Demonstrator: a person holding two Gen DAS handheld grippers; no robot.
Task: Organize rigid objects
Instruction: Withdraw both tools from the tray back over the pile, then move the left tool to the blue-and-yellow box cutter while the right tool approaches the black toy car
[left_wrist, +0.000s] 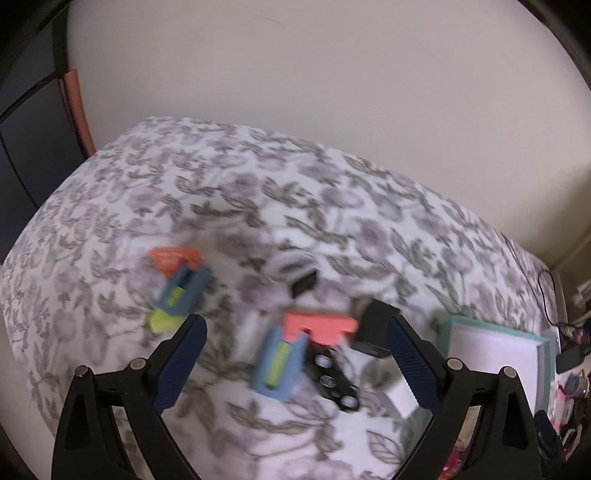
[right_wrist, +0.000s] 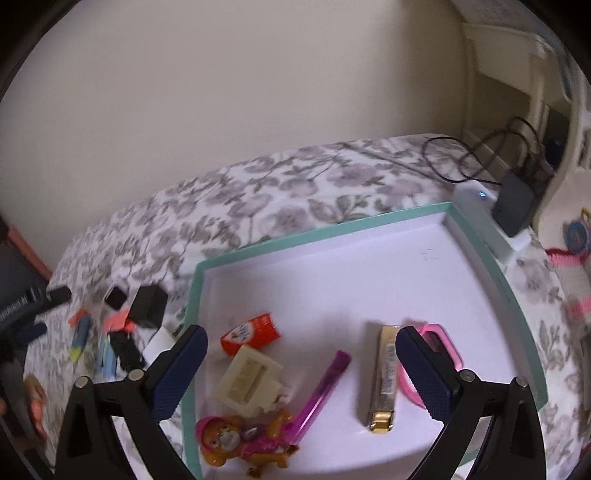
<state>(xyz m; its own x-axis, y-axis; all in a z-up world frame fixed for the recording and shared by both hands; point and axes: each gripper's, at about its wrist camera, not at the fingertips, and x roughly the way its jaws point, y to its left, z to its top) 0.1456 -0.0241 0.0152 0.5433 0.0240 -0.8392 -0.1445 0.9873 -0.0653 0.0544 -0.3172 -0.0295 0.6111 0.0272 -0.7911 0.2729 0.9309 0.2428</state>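
My left gripper (left_wrist: 295, 322) is open above a loose pile on the flowered bedspread (left_wrist: 229, 206), and the view is blurred. Under it lie a blue, orange and yellow clip (left_wrist: 286, 354), a second one (left_wrist: 177, 286) further left, a black strip with silver discs (left_wrist: 334, 378), a black box (left_wrist: 375, 328) and a white block (left_wrist: 400, 397). My right gripper (right_wrist: 301, 332) is open over the teal-rimmed white tray (right_wrist: 325, 229), with nothing held between its fingers. In the tray lie a red tube (right_wrist: 251, 332), a cream plug (right_wrist: 251, 380), a purple pen (right_wrist: 321, 391), a gold bar (right_wrist: 386, 373), a pink ring (right_wrist: 443, 350) and an orange bear toy (right_wrist: 236, 443).
The tray (left_wrist: 495, 332) sits right of the pile. A white charger, a black box (right_wrist: 515, 206) and cables crowd its far right corner. The wall runs along the bed's far side. Dark furniture (left_wrist: 26, 147) stands at the left. Pink and white toys (right_wrist: 572, 280) lie at the right.
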